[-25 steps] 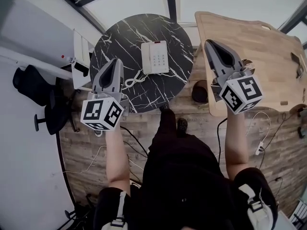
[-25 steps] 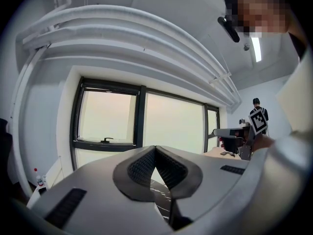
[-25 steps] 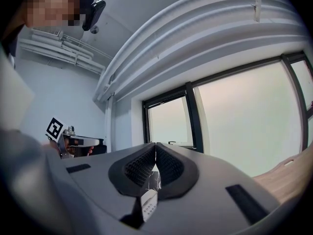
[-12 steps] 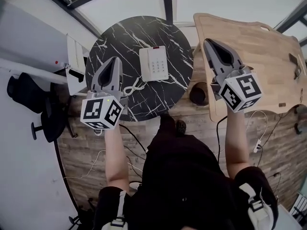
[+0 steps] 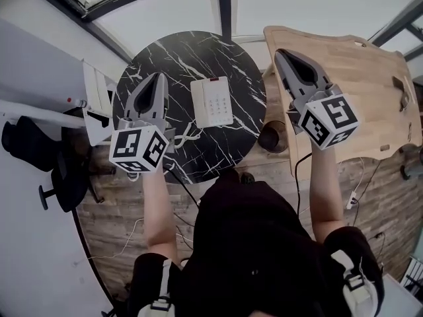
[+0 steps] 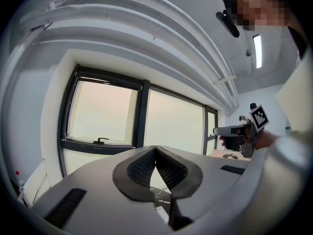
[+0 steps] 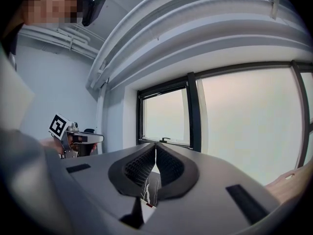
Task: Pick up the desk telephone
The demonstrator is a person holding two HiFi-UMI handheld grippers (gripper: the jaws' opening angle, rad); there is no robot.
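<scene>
A white desk telephone [image 5: 212, 101] lies flat in the middle of a round black marble table [image 5: 158, 58], its coiled cord [image 5: 187, 132] trailing toward the near left edge. My left gripper [image 5: 158, 78] hovers over the table's left part, left of the phone, shut and empty. My right gripper [image 5: 281, 53] hangs over the wooden table to the right of the phone, also shut with nothing in it. In the left gripper view the shut tips [image 6: 155, 148] point level at the windows. The right gripper view shows its shut tips [image 7: 156, 145] and a sliver of marble below.
A light wooden table [image 5: 357, 78] stands right of the marble one. A dark round stool [image 5: 271, 138] sits between them. A white panel [image 5: 96, 101] and a black office chair [image 5: 46, 157] stand at the left. Cables [image 5: 353, 190] lie on the wooden floor.
Both grippers have moved forward toward the windows, staying shut. The marble table and the phone now sit lower and closer in the head view.
</scene>
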